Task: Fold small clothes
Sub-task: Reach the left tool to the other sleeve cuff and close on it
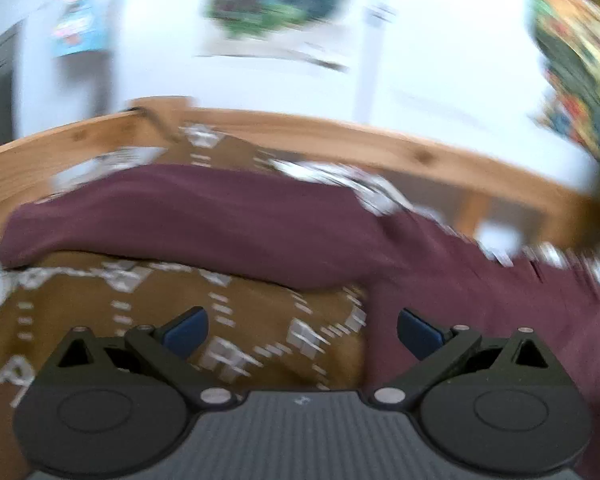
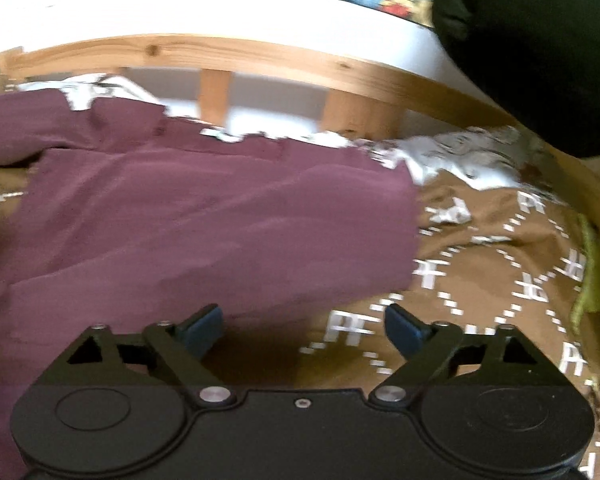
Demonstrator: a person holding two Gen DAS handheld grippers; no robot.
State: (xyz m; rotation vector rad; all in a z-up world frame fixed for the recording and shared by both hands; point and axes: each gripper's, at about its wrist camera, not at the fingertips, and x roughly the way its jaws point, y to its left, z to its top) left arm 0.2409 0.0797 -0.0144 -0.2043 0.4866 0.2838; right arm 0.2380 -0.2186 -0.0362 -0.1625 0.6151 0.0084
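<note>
Left wrist view, blurred: left tongs (image 1: 302, 332) spread wide, nothing between the blue pads (image 1: 186, 336). They hover low over the brown bedspread (image 1: 100, 320), white cross-and-dash print. Maroon garment (image 1: 204, 220) lies across the bed ahead, one part draped over a raised hump of bedding, another part running down past the right pad. Soft thin knit, matte, limp, shallow wrinkles. Pine bed rail (image 1: 340, 136) behind, white wall beyond.

Right wrist view: right tongs (image 2: 304, 330) also spread, empty. Garment (image 2: 180, 220) mostly flat here, its near hem just ahead of the left pad (image 2: 204, 328), its straight side edge (image 2: 414, 220) ending on bare bedspread (image 2: 500, 280). A seam or collar-like ridge near the far edge; cannot tell the garment type. Rail slats (image 2: 216, 96) behind. Something yellow-green (image 2: 592, 280) at the right margin, dark fabric (image 2: 540, 40) top right, neither identifiable.

Judgement: both tongs are approaching for a grasp. Best to pinch one layer at opposite corners or hem ends, close fully before lifting, lift together and keep the cloth taut. Risk: catching the bedspread too, since both are soft.
</note>
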